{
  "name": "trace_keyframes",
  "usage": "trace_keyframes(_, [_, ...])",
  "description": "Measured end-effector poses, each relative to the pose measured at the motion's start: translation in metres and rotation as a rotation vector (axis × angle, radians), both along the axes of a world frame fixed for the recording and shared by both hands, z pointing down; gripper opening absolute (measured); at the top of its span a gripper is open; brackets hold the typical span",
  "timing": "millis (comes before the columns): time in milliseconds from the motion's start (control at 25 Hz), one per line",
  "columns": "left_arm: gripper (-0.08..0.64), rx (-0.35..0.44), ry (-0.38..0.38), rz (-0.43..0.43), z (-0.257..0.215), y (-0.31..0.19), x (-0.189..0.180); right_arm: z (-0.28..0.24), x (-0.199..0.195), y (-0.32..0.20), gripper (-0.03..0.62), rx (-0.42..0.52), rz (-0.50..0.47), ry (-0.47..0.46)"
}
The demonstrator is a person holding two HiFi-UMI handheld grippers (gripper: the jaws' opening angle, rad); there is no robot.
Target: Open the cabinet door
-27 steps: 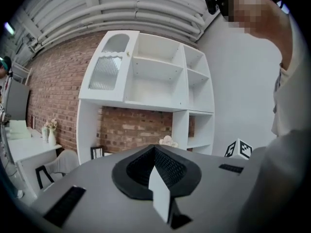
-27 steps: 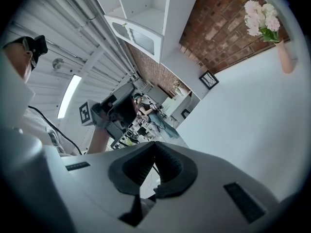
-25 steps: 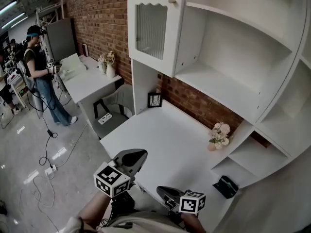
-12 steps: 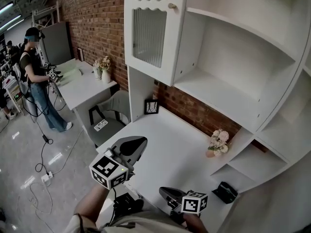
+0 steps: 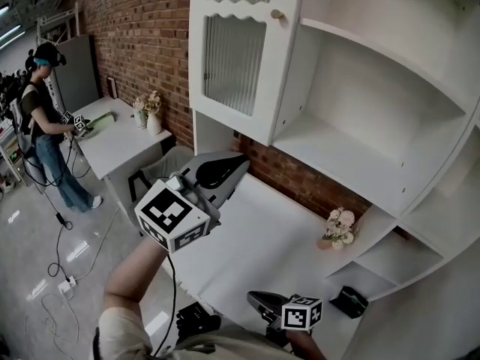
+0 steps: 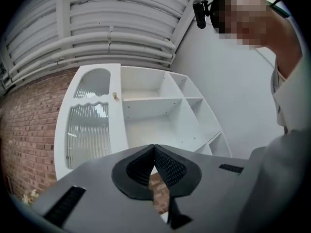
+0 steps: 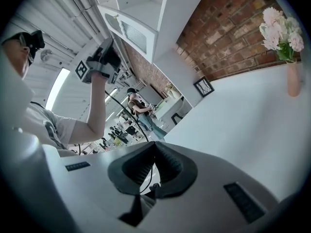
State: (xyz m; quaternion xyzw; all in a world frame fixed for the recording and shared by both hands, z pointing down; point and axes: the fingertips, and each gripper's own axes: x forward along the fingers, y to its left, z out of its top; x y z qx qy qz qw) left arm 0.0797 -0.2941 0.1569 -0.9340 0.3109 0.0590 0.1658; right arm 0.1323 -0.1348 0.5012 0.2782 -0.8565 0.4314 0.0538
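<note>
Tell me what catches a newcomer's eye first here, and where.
The white cabinet door with ribbed glass and a small knob fills the head view's upper left, closed. Below it hangs the left claw, shut and empty, pointing toward the door. A small vase of flowers stands on the white desk by the brick wall.

bright even indoor light, fisheye edges, sharp focus
</note>
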Motion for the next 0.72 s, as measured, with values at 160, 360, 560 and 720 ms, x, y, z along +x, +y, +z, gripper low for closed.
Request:
trace_keyframes(160, [0.015, 0.126, 0.008, 0.007, -0.037, -0.018, 0.013, 0.002, 0.000, -0.005, 0.023, -0.005, 0.019, 0.028])
trace_keyframes(360, [0.017, 0.196, 0.047, -0.012, -0.089, -0.051, 0.018, -0.001, 0.004, -0.014, 0.023, -0.009, 0.055, 0.037])
trace_keyframes(560, [0.017, 0.227, 0.126, -0.085, -0.135, -0.085, 0.003, 0.001, 0.006, -0.018, 0.023, -0.014, 0.072, 0.045])
trace_keyframes(720, [0.018, 0.239, 0.138, -0.085, -0.160, -0.099, 0.002, 0.003, 0.002, -0.018, 0.023, -0.021, 0.068, 0.042])
